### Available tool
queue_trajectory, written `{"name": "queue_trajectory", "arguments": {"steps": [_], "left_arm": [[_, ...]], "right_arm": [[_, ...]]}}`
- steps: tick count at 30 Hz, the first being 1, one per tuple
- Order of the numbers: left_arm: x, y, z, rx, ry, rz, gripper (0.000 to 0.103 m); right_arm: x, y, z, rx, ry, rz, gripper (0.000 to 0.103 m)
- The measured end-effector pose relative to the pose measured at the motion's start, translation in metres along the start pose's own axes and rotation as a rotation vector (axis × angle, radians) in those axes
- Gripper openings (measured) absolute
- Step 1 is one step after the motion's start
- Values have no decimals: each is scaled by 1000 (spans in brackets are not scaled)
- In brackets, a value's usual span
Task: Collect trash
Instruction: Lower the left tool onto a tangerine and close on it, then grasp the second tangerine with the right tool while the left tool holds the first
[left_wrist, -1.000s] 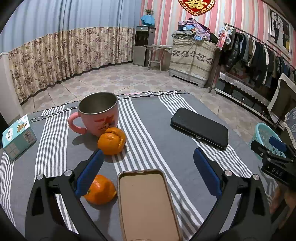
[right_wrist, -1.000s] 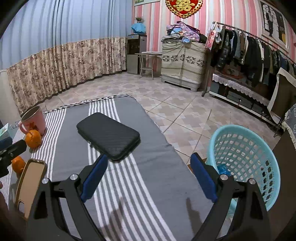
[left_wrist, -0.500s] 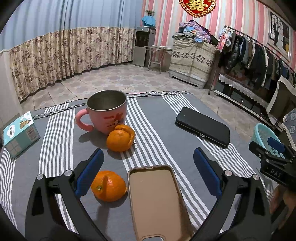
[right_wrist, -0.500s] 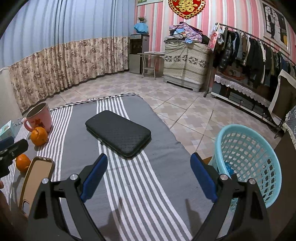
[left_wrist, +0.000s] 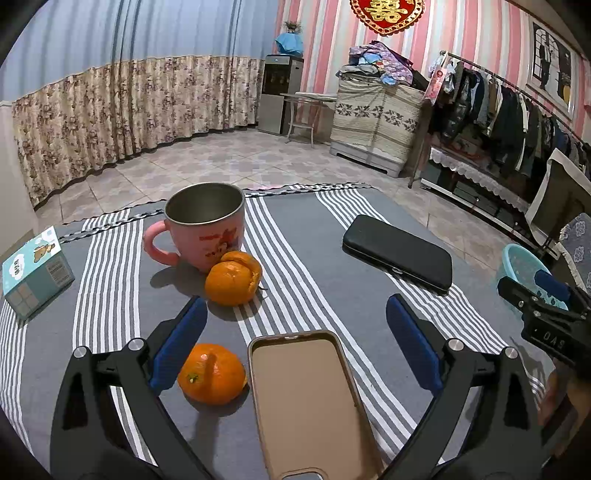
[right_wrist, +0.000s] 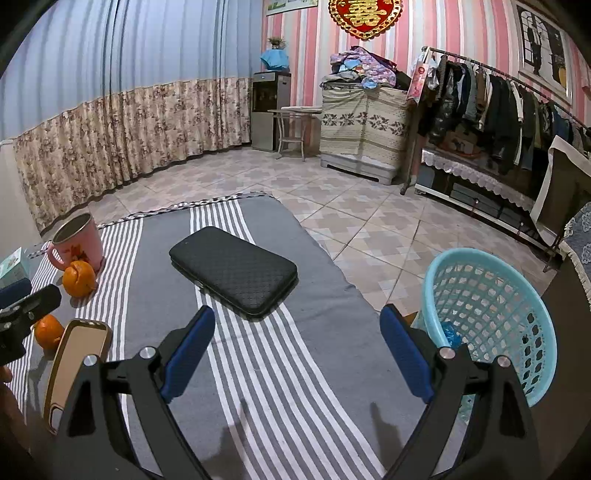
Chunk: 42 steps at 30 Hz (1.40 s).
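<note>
Both my jaws spread wide over the striped worktop, nothing pinched.

Nearest me, my left gripper hangs with its jaws apart over a phone lying face down in a tan case, and an orange sits just beside the phone, close to my left-hand pad. My right gripper also stands spread, holding nothing, above bare grey-and-white striped cloth. Past the phone, a second orange with its peel split open touches the foot of a pink mug. A small teal box lies at the left edge, and a black quilted case lies further right. Off the worktop's right side stands a light blue basket on the floor, with a scrap of blue trash inside near its bottom.
</note>
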<state>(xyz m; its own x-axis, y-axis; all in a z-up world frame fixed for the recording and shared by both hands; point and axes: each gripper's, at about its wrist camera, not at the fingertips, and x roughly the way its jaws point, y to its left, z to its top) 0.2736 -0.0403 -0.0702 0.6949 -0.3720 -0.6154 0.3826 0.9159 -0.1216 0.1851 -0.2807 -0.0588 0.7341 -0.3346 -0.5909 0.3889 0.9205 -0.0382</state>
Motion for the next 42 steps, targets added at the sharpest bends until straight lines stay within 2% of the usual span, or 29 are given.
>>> {"name": "queue_trajectory", "arguments": {"steps": [10,16,21,26,29,31,34,36,42], "left_arm": [[-5,3,1,21,-10,18,94],[-19,28,0,42,-38,58,94],[-16,54,-11,19,-7,77,94],[-1,59,-25,25,41,71,92],[6,60,-29,35,68,55,80],[9,63,-31,29,89,26,66],[15,61,-34,34,115,-4,52],[17,61,-35,39,126,-10,46],[13,64,-37,39,114,-26,39]], "right_arm": [[-1,0,1,0,3,0,89],[-2,2,2,1,5,5,89],[0,6,0,-5,15,13,89],[2,17,-8,-18,28,22,89],[2,25,-10,-33,34,27,89],[3,30,-12,-38,41,34,89],[3,40,-15,-60,51,42,89],[3,47,-17,-62,62,54,89],[-1,79,-27,-119,77,74,89]]}}
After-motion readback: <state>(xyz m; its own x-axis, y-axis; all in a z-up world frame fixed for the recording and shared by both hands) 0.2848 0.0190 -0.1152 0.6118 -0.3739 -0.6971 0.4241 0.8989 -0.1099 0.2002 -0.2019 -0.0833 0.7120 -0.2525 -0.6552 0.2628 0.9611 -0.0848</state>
